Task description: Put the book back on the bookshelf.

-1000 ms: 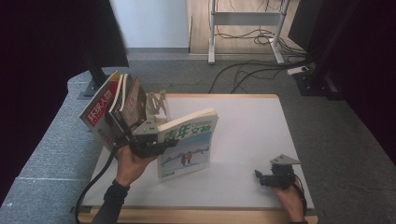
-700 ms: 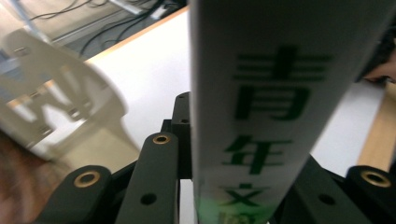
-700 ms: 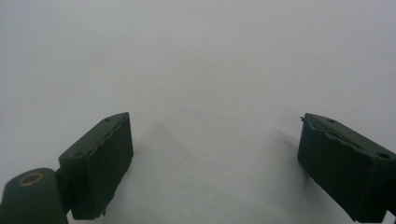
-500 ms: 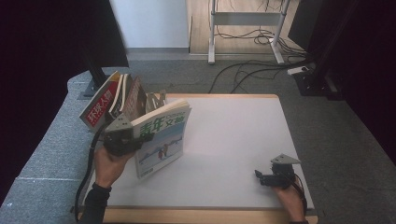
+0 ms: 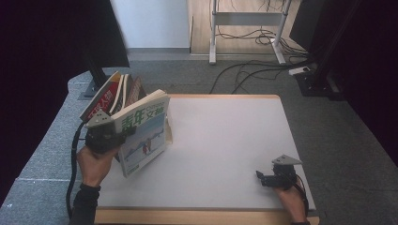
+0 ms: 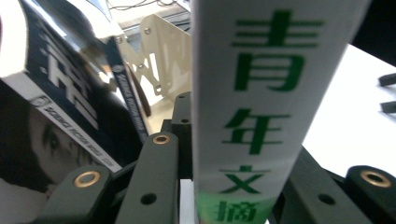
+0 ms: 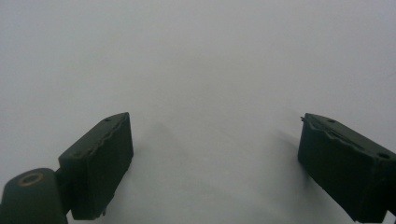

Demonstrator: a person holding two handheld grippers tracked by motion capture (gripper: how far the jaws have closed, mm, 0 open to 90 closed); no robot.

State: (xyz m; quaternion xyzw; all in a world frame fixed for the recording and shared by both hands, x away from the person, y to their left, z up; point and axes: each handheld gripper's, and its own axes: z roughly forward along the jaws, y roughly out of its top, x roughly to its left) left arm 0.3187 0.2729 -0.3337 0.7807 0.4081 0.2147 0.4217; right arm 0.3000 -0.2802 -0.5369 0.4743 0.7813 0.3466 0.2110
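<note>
Where the left gripper clamps the magazine, leaning books just behind

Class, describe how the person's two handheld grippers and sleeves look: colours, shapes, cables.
Both the left gripper and right gripper are black, each topped by a grey three-cornered plate. A black cable trails from the left one. Blocky dark jaws. Dark sleeve on the left arm.

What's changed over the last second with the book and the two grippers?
The left gripper, shut on the green-titled book, has carried it leftward across the table toward the leaning books in the rack at the left edge; the book now stands more upright, close beside them. The grip has not changed. The right gripper has stayed open and resting near the table's front right corner.
</note>
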